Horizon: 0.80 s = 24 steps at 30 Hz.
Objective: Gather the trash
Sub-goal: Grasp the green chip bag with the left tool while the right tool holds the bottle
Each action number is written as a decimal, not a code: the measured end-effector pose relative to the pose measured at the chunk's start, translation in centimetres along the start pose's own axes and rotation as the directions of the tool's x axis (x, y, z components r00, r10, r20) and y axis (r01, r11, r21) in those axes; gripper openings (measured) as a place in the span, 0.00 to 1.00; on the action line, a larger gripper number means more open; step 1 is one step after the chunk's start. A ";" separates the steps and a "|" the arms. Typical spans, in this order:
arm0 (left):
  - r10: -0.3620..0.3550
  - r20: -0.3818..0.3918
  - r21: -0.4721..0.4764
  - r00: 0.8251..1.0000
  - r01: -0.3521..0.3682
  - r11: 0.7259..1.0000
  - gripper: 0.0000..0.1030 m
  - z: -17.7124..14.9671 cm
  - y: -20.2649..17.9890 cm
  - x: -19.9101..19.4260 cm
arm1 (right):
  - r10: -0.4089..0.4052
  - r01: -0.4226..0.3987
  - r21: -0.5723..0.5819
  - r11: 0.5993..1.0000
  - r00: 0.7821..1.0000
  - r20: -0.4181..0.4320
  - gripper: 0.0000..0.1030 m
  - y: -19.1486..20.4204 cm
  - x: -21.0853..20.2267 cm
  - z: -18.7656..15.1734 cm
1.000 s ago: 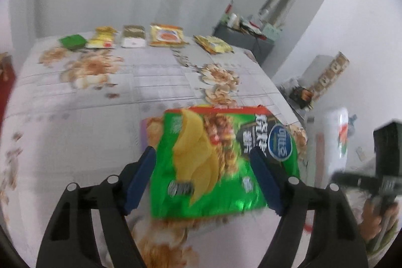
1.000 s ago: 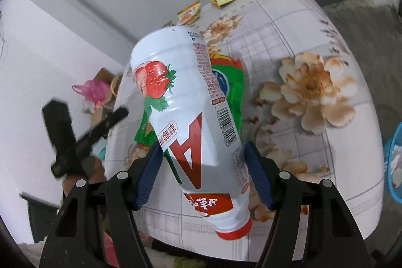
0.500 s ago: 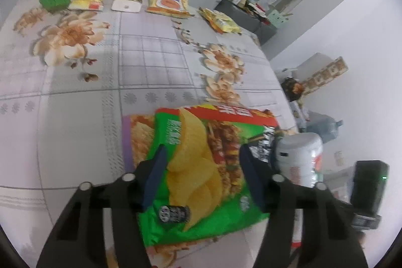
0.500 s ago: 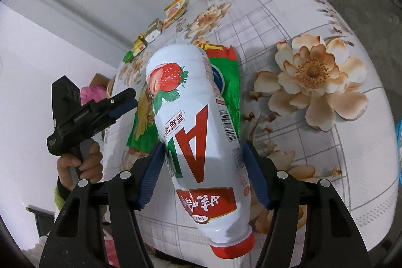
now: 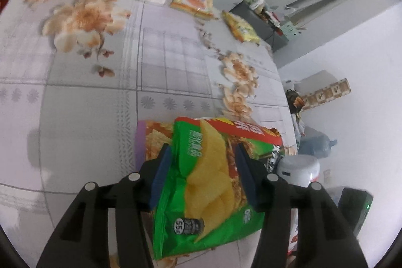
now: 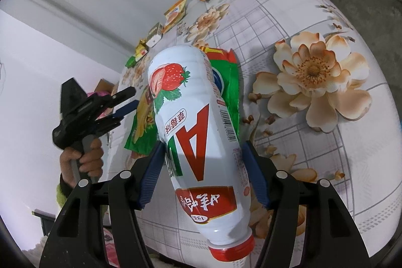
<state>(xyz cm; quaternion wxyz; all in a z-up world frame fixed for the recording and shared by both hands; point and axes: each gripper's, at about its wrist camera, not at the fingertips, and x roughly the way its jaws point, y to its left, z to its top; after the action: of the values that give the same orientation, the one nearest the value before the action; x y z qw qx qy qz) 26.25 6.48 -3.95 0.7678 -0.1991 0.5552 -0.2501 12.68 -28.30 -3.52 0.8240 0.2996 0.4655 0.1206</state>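
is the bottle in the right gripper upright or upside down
Upside down and tilted: the bottle sits between the right gripper's fingers with its red cap lowest and its label lettering inverted.

My left gripper (image 5: 203, 172) is clamped on the green chip bag (image 5: 213, 192), blue pads pressing both sides. My right gripper (image 6: 203, 175) grips the white strawberry bottle (image 6: 198, 129) across its body, cap pointing back toward me, just right of that bag.
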 end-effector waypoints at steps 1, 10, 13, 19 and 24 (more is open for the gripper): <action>0.003 -0.010 -0.016 1.000 -0.003 1.000 0.50 0.2 0.2 0.3 | 0.002 -0.002 0.001 1.000 1.000 0.001 0.58 0.0 0.0 0.0; 0.006 -0.050 -0.031 0.999 -0.007 1.000 0.54 0.7 0.7 1.1 | 0.008 -0.008 0.010 1.000 1.000 0.003 0.58 -0.3 -0.3 -0.1; -0.021 -0.055 -0.010 0.998 0.020 1.000 0.53 0.7 0.0 1.1 | 0.007 -0.007 0.013 1.000 1.000 0.008 0.58 -0.3 -0.4 -0.2; -0.069 -0.001 0.036 0.998 0.069 0.997 0.44 -0.6 -1.4 -1.6 | -0.002 0.002 0.011 1.000 1.000 0.026 0.58 -0.5 -0.9 -0.4; -0.097 0.026 0.131 0.995 0.092 0.987 0.36 -3.9 -3.6 -4.9 | -0.017 0.017 -0.001 1.000 0.999 0.044 0.57 -0.5 -1.7 -0.6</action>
<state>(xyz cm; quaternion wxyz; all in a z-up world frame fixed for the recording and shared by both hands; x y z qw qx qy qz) 20.68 6.43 0.63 0.7753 -0.1791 0.5153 -0.3184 11.23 -29.26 -2.89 0.8351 0.2978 0.4499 0.1073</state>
